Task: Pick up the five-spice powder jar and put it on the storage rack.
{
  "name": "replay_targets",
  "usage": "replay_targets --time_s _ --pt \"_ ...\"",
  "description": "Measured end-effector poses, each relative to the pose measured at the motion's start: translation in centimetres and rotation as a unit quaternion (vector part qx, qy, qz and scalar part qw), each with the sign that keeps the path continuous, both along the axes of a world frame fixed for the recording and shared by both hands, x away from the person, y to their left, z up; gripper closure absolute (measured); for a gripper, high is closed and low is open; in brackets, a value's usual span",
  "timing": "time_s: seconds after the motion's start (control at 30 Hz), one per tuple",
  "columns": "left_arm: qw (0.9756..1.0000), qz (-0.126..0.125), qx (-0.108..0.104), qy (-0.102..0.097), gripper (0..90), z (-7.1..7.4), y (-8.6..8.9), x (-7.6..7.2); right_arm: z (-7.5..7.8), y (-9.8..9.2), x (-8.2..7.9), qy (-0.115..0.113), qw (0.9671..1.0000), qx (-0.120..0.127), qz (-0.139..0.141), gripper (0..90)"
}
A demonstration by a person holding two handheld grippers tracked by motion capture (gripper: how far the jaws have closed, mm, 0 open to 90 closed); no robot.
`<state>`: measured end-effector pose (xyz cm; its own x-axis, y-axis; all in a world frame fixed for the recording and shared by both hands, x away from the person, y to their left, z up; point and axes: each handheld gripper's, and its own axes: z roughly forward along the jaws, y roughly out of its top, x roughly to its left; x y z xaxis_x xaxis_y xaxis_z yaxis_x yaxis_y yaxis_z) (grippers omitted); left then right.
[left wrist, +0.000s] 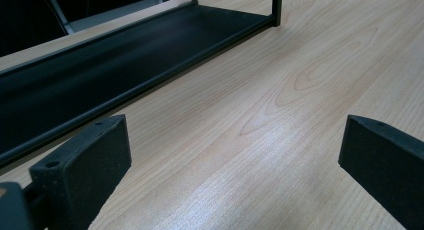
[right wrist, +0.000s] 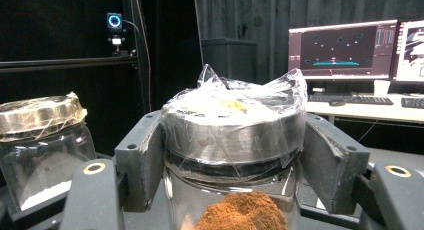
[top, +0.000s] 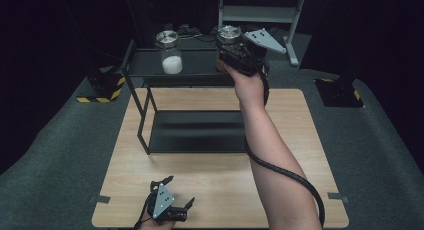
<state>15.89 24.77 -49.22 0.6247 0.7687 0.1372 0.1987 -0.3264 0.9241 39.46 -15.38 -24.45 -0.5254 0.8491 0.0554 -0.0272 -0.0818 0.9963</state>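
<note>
Upper centre of the high view: right gripper (top: 231,54) clamped on a glass jar (top: 226,45) at the right end of the black shelf's (top: 145,57) top level. In the right gripper view, centre of frame, both black jaws pressed against the jar (right wrist: 234,140) just under its metal lid (right wrist: 232,121), which is wrapped in clear film; brown powder (right wrist: 241,213) inside, at the bottom edge of the frame. Whether the jar rests on the shelf or hangs just above it: cannot tell.

Second jar (top: 170,52) with white powder, upper centre-left in the high view, standing on the same top level, well apart from the first; seen again at the left edge of the right gripper view (right wrist: 42,145).

Bottom centre-left of the high view: left gripper (top: 176,189) low over the wooden table (top: 210,190), jaws wide apart with nothing between. In the left gripper view, bare tabletop (left wrist: 280,105) between the jaws, shelf's lower tray (left wrist: 115,65) across the upper left.
</note>
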Motion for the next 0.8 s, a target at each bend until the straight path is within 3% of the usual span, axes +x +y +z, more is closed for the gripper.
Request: replay_targets --time_s 0.6,0.8 --pt "1.0000 -0.002 -0.006 0.000 0.6 -0.10 0.19 0.04 -0.70 0.23 0.08 -0.002 1.0000 -0.002 -0.003 30.9" --pt "1.0000 -0.001 -0.006 0.002 0.6 -0.07 0.18 0.06 -0.25 -0.05 0.10 0.006 1.0000 -0.003 0.000 28.4"
